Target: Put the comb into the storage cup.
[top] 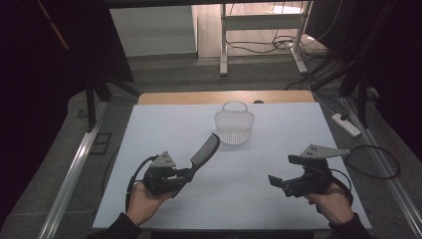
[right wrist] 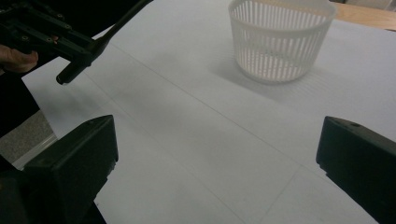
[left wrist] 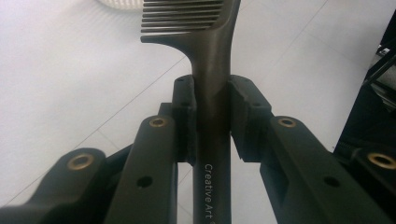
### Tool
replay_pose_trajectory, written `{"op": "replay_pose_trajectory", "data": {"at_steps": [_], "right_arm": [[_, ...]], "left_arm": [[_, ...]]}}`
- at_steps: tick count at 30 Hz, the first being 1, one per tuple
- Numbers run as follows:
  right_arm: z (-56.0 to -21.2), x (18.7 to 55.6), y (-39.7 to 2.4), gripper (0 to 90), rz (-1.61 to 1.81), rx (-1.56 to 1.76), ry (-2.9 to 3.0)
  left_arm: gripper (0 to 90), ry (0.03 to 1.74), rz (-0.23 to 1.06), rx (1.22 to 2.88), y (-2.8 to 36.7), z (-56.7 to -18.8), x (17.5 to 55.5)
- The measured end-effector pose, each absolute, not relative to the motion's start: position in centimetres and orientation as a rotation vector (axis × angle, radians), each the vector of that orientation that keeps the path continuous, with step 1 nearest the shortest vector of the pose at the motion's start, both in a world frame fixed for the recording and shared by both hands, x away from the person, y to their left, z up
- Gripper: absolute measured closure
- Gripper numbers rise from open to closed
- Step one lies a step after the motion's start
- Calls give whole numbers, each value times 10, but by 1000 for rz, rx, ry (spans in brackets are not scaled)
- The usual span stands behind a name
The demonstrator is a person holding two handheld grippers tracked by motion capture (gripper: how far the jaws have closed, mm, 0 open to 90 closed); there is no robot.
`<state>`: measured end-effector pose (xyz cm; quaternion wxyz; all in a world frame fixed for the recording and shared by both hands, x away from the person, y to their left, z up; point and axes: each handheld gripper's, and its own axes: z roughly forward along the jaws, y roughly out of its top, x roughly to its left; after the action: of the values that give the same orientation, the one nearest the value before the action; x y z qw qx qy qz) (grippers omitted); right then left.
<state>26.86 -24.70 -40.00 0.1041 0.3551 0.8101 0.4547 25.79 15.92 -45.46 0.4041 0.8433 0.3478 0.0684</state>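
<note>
Left gripper point(top: 185, 174) clamps comb point(top: 205, 150) over white table point(top: 164, 129).

Comb point(left wrist: 212, 93) handle betw. tongs point(left wrist: 211, 116)

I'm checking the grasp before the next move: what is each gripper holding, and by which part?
The left gripper holds a black comb by its handle, jaws clamped just below the teeth. The right gripper holds nothing; its jaws stand wide apart.

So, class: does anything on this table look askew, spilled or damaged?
Nothing stands out. The white basket stands upright and whole on the table; the black comb is held cleanly in the left hand-held gripper.
</note>
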Motion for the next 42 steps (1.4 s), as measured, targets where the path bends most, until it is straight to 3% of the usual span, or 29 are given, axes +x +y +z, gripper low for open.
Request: {"op": "replay_pose_trajectory", "data": {"at_steps": [42], "right_arm": [[-399,315,-178,0,1400,1125,2538]], "left_arm": [[729,824,197,2087,123,-451,259]]}}
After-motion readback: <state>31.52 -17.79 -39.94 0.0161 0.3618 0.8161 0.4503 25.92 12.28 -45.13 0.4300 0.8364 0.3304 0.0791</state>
